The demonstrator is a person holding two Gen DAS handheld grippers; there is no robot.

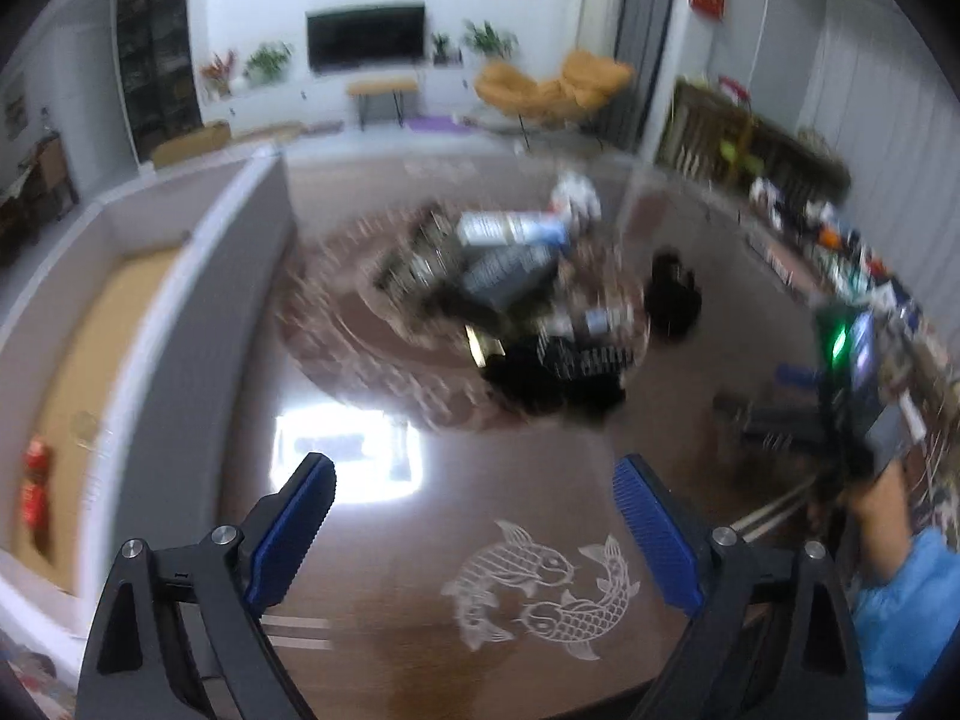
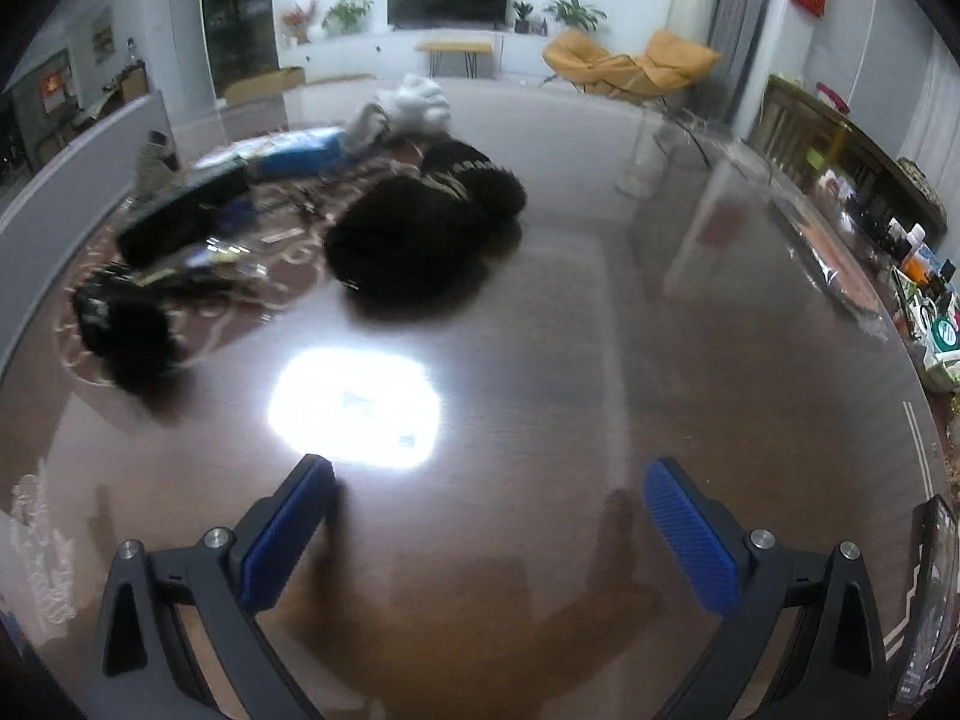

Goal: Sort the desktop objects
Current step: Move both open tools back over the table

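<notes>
A heap of desktop objects lies mid-table on a patterned mat. The blurred left wrist view shows a white and blue box (image 1: 510, 228), a dark blue box (image 1: 510, 276) and black furry items (image 1: 558, 372). My left gripper (image 1: 473, 462) hangs open over bare tabletop short of the heap, nothing between its blue pads (image 1: 294, 534). The right wrist view shows two black furry items (image 2: 408, 240), a smaller black one (image 2: 126, 324), a long black box (image 2: 186, 210), a blue box (image 2: 300, 150) and a white cloth (image 2: 420, 102). My right gripper (image 2: 487, 463) is open and empty, well before them.
A white bin (image 1: 198, 324) with a cardboard floor and red items (image 1: 36, 480) stands left of the table. A hand in a blue sleeve (image 1: 900, 588) holds a device with a green light (image 1: 840, 342). Clutter (image 2: 924, 282) lines the right edge. A fish motif (image 1: 540, 588) marks the glossy tabletop.
</notes>
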